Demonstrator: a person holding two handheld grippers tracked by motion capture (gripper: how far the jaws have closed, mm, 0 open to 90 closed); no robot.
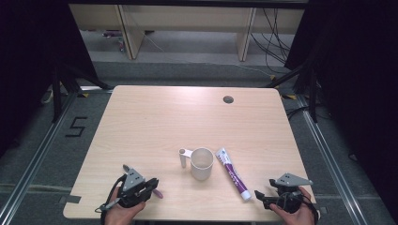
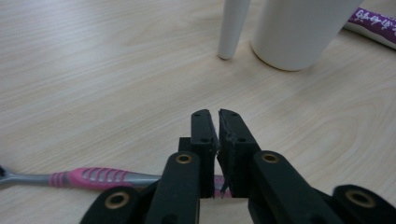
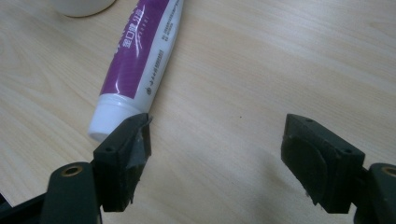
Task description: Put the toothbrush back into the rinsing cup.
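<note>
My left gripper (image 2: 218, 116) has its jaws together on the handle of a pink and grey toothbrush (image 2: 88, 178), which runs across between them low over the table. From the high view this gripper (image 1: 152, 186) is near the front left edge, with the toothbrush's pink end (image 1: 158, 193) sticking out to its right. Ahead of it a white mug (image 2: 299, 32) stands upright. My right gripper (image 3: 215, 154) is open with only bare wood between its jaws. Its left jaw sits just short of the white cap end of a purple and white toothpaste tube (image 3: 140, 51).
The mug (image 1: 202, 163) stands at the middle front of the wooden table (image 1: 155, 122), and the toothpaste tube (image 1: 232, 173) lies slanted to its right. A round cable hole (image 1: 228, 99) is at the far right. Dark floor and cables surround the table.
</note>
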